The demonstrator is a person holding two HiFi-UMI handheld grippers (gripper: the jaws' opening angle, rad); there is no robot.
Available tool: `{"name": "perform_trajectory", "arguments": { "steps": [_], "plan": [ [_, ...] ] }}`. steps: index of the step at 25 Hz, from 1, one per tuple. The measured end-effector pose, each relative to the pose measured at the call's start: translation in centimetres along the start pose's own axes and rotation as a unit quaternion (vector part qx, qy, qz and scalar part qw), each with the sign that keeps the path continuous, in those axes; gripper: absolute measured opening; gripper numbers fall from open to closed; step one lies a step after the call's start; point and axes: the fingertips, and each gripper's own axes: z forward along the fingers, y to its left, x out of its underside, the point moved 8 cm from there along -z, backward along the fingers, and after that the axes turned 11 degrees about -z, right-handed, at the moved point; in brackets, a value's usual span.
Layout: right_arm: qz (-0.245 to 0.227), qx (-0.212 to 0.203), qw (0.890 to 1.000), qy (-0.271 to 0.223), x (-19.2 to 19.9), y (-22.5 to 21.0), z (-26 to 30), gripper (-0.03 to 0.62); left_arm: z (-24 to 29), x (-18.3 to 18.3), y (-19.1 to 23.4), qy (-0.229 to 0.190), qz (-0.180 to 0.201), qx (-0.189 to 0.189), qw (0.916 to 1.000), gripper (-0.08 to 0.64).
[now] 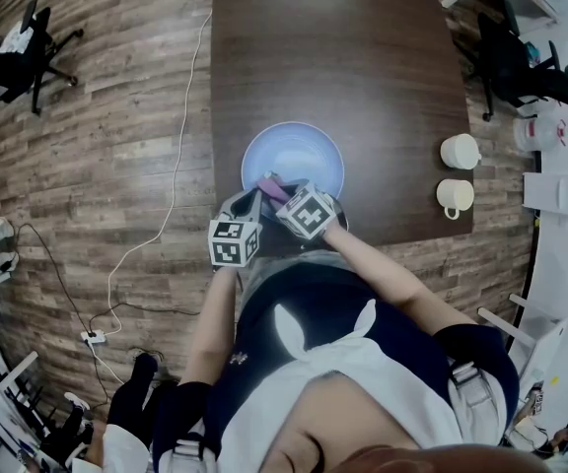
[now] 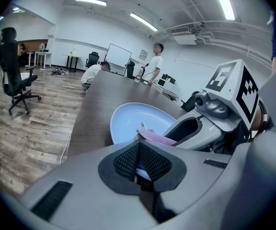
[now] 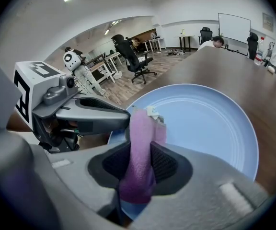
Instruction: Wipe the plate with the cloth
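Plate, pale blue and the only one, sat at the near edge of the table, its near rim apparently pinched by the left gripper, jaws almost together. The right gripper clamped the single purple cloth, which pointed away over the near rim; the bare plate lay beyond. Two cups stood well right.
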Motion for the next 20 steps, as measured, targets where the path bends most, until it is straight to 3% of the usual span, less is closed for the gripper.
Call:
{"name": "perform_trajectory", "arguments": {
  "steps": [20],
  "plan": [
    [-0.063,-0.016,0.995,0.078,2.6,-1.5,-2.1,0.117,0.1,0.0,-0.1,0.006,0.01,0.007,0.9999,0.003]
  ]
}}
